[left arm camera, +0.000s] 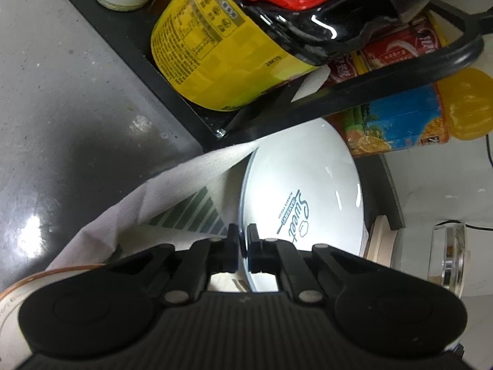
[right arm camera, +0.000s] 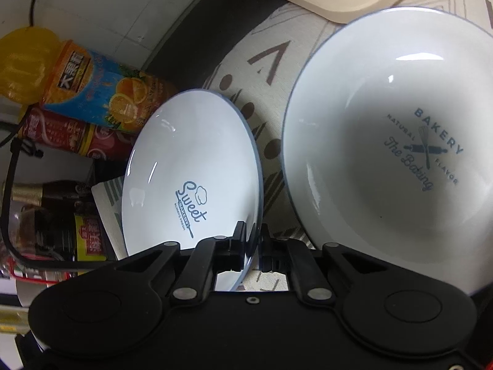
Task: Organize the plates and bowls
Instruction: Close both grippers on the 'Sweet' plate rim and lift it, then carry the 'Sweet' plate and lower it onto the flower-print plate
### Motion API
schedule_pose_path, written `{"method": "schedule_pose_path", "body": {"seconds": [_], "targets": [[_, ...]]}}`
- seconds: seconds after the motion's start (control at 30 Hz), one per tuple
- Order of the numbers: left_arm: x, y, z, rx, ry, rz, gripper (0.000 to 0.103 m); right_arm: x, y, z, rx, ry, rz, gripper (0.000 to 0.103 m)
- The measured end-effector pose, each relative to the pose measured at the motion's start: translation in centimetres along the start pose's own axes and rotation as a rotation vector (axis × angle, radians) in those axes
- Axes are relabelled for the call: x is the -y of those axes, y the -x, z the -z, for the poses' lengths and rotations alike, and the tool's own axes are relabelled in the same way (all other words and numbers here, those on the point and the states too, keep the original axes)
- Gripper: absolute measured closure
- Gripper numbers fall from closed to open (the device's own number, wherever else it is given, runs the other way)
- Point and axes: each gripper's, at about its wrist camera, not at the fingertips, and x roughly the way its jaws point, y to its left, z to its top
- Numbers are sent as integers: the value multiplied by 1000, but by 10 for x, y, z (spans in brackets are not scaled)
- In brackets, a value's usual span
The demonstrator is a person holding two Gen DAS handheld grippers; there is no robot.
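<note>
Right wrist view shows both my grippers (right arm camera: pixel 253 240) (left arm camera: pixel 243 240) clamped on one small plate (right arm camera: pixel 191 166); the bowl (right arm camera: pixel 385 154) beside it waits unsorted.

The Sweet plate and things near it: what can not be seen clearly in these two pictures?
- Sweet plate, left wrist view: near rim hidden by the left gripper.
- Sweet plate, right wrist view: underside faces away.
- Bakery bowl, right wrist view: cut by the right edge.
- Dark bottle: label too blurred to read.
</note>
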Motion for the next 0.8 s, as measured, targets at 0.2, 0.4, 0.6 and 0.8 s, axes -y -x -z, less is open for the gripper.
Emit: {"method": "schedule_pose_path", "body": {"seconds": [0.2, 0.4, 0.6, 0.8], "targets": [[4, 15, 9, 16, -84, 10, 97, -3, 17, 5, 12, 64, -25, 95], [5, 28, 20, 39, -113, 9, 96, -5, 29, 15, 37, 88, -7, 94], [2, 44, 29, 47, -124, 18, 96, -8, 43, 27, 67, 120, -9, 94], [-3, 65, 40, 61, -143, 27, 96, -7, 58, 42, 89, 135, -16, 94]]}}
